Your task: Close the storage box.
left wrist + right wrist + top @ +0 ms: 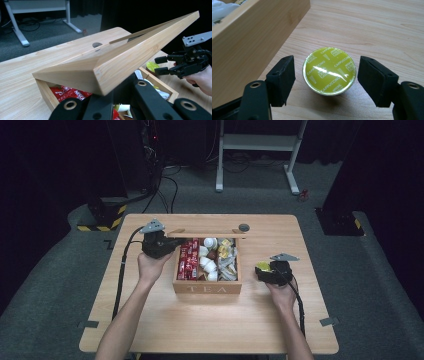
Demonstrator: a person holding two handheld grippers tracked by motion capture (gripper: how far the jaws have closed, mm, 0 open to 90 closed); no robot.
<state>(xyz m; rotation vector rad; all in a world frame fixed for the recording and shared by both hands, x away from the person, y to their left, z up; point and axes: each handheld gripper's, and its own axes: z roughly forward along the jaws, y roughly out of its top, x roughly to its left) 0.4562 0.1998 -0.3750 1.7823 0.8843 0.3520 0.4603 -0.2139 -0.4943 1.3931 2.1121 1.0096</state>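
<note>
A wooden box marked TEA (207, 287) stands mid-table, its hinged lid (130, 55) raised and tilted. My left gripper (170, 247) is at the box's rear left corner, shut on the lid's edge and holding it up. Inside lie red sachets (188, 259), white capsules (207, 261) and yellow packets (226, 251). To the right of the box, a yellow-topped cappuccino capsule (329, 70) sits on the table. My right gripper (328, 78) straddles it, open, with a gap between each pad and the capsule. In the left gripper view the right gripper (160, 65) is beyond the box.
The wooden table (210, 325) has a round cable hole (244, 227) near its far edge, behind the box. A white desk frame (257, 150) and cables stand on the grey floor beyond. Bare tabletop lies in front of the box and to the far right.
</note>
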